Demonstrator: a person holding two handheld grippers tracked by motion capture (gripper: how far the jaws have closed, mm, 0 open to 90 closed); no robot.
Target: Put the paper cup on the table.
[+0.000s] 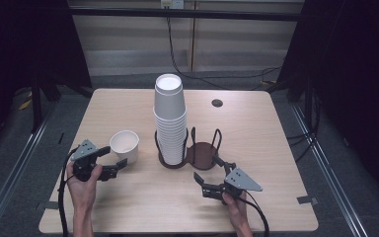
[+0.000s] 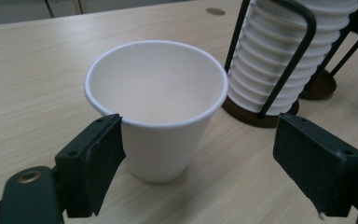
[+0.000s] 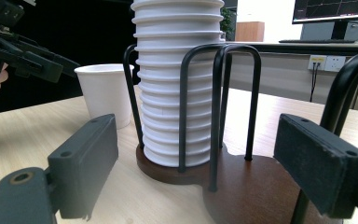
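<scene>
the paper cup [image 1: 125, 144] stands upright and alone on the bench [image 1: 128, 207], at about nine o'clock from the stack of cups [image 1: 170, 121] in the two-ring holder [image 1: 196, 154]. the left claw [image 1: 112, 159] sits at the cup's seven o'clock, jaws apart, one pad in front of the near rim and the other well clear, gripping nothing. the right claw [image 1: 208, 177] waits at the holder's five o'clock, jaws wide and empty. the step in hand looks like the approach to the lone cup; next the left claw should slide in around the wall and close gently so it doesn't crush.
</scene>
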